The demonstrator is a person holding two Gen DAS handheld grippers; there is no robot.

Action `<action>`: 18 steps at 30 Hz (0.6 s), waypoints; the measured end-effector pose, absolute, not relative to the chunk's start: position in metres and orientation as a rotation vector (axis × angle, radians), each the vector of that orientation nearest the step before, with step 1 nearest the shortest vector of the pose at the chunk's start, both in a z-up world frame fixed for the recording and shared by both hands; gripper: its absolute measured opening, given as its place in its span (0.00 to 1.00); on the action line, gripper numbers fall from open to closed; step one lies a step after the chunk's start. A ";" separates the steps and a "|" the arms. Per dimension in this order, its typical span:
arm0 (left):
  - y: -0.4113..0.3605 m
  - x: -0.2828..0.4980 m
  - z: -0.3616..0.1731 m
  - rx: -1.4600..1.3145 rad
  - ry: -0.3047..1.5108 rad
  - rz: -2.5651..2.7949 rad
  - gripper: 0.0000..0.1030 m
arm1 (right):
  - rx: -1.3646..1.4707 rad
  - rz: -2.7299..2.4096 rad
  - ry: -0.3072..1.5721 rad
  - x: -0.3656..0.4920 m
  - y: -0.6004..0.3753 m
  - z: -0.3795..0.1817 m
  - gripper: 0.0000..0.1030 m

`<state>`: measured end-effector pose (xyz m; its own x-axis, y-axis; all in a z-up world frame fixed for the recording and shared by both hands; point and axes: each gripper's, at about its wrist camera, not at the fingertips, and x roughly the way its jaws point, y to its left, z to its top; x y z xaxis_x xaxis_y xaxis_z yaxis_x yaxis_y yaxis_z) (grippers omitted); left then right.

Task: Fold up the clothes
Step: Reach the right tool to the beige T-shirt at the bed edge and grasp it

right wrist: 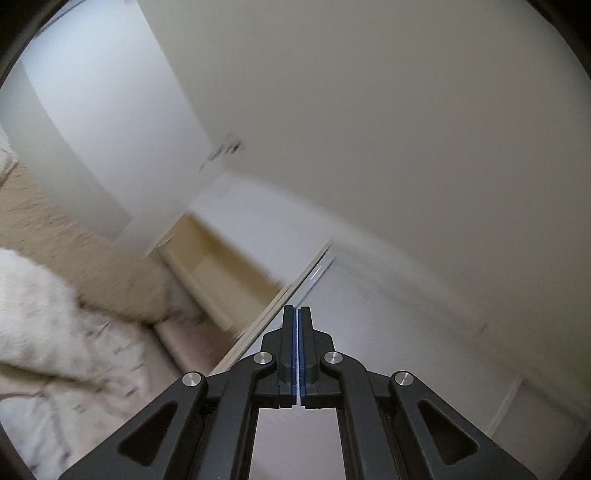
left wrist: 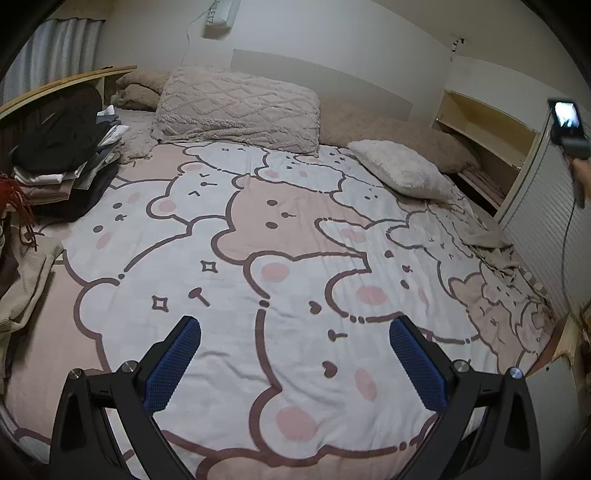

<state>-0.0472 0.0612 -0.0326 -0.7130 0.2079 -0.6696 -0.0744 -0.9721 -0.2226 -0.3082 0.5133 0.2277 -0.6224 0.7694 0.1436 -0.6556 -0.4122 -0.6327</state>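
L gripper [left wrist: 295, 332]: jaws wide apart, blue pads [left wrist: 173, 365] facing each other, nothing btwn them; hangs over the bedspread, angled down
R gripper [right wrist: 297, 314]: jaws together, only a thin slit btwn the blue pads, nothing held; points at the wall [right wrist: 406, 129], roughly level, view smeared w/ blur
R gripper seen from L cam: grey camera unit w/ lit screen [left wrist: 567, 127] at far right edge, cable hanging below it; jaws not visible there
bedspread [left wrist: 295, 229]: pink/white bear print, spread flat across the bed, bare in the middle, rumpled at right edge
clothes stack [left wrist: 70, 162]: folded pile at far left of bed, light items w/ a black garment on top, near the wooden headboard shelf [left wrist: 66, 83]
loose clothes: beige ribbed knit [left wrist: 22, 280] crumpled at left edge, nearer than the stack; red strands [left wrist: 16, 206] just above it, can't tell what they belong to
pillows: big quilted one [left wrist: 236, 107] at the head of the bed; small fluffy white one [left wrist: 402, 170] to its right, resting by a tan blanket [left wrist: 388, 129] along the wall
right side: open cubby shelf [left wrist: 487, 122] in the wall unit; ribbed white panel [left wrist: 543, 221] beside the bed
R cam also shows: the fluffy pillow [right wrist: 40, 302] lower left, the cubby [right wrist: 221, 273] mid-frame
wall unit up top: AC [left wrist: 221, 14] w/ cord hanging; curtain [left wrist: 55, 51] upper left
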 end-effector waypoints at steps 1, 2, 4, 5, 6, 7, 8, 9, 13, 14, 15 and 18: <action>0.060 -0.047 -0.032 -1.113 -0.260 2.764 1.00 | -0.293 2.115 -0.800 -0.314 0.522 0.209 0.26; 0.059 -0.047 -0.032 -1.112 -0.245 2.775 1.00 | -0.365 2.132 -0.766 -0.321 0.531 0.187 0.65; 0.059 -0.051 -0.034 -1.125 -0.237 2.784 1.00 | -0.514 2.157 -0.702 -0.336 0.552 0.134 0.84; 0.059 -0.053 -0.036 -1.135 -0.238 2.785 1.00 | -0.598 2.144 -0.671 -0.344 0.563 0.100 0.84; 0.059 -0.055 -0.037 -1.146 -0.239 2.786 1.00 | -0.679 2.118 -0.638 -0.350 0.574 0.065 0.82; 0.060 -0.058 -0.039 -1.157 -0.237 2.787 1.00 | -0.758 2.089 -0.604 -0.356 0.585 0.029 0.75; 0.062 -0.061 -0.041 -1.172 -0.230 2.785 1.00 | -0.821 2.055 -0.542 -0.359 0.598 -0.004 0.73; 0.065 -0.065 -0.043 -1.187 -0.218 2.784 1.00 | -0.873 2.016 -0.466 -0.359 0.613 -0.036 0.72; 0.080 -0.082 -0.053 -1.254 -0.131 2.780 1.00 | -0.955 1.843 -0.199 -0.349 0.663 -0.137 0.67; 0.083 -0.086 -0.056 -1.268 -0.112 2.777 1.00 | -0.943 1.809 -0.138 -0.343 0.675 -0.149 0.64; 0.087 -0.090 -0.058 -1.282 -0.094 2.774 1.00 | -0.932 1.781 -0.077 -0.338 0.687 -0.159 0.63; 0.098 -0.103 -0.069 -1.334 -0.067 2.751 1.00 | -0.925 1.775 0.124 -0.332 0.727 -0.172 0.63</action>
